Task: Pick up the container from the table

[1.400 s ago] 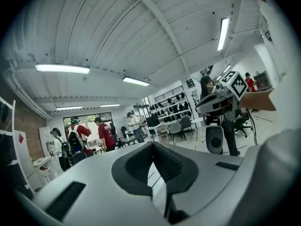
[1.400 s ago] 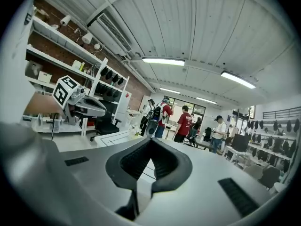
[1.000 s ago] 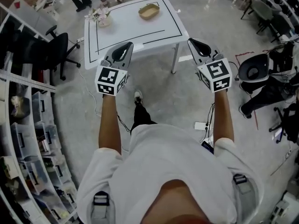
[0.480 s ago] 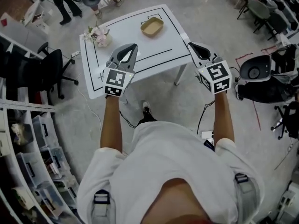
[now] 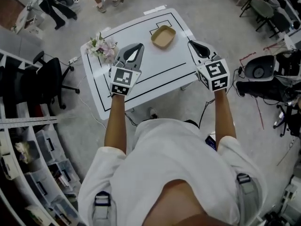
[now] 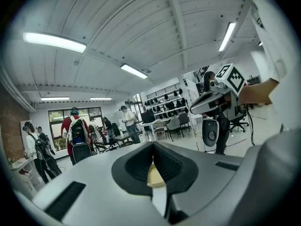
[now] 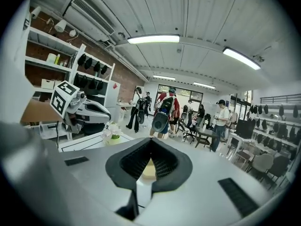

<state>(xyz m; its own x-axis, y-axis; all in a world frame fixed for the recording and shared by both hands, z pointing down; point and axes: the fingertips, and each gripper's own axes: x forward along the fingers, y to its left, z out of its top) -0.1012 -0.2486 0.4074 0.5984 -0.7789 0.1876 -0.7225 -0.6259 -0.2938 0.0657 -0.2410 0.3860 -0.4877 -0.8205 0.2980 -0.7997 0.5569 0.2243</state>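
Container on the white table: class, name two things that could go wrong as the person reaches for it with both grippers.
1. The left gripper and the right gripper both have their jaws shut. Unless they open, they may shove the container rather than grasp it. It sits near the far corner of the table, so it could slide off.
2. The flower pot stands close beside the left gripper; a sideways sweep might tip it.
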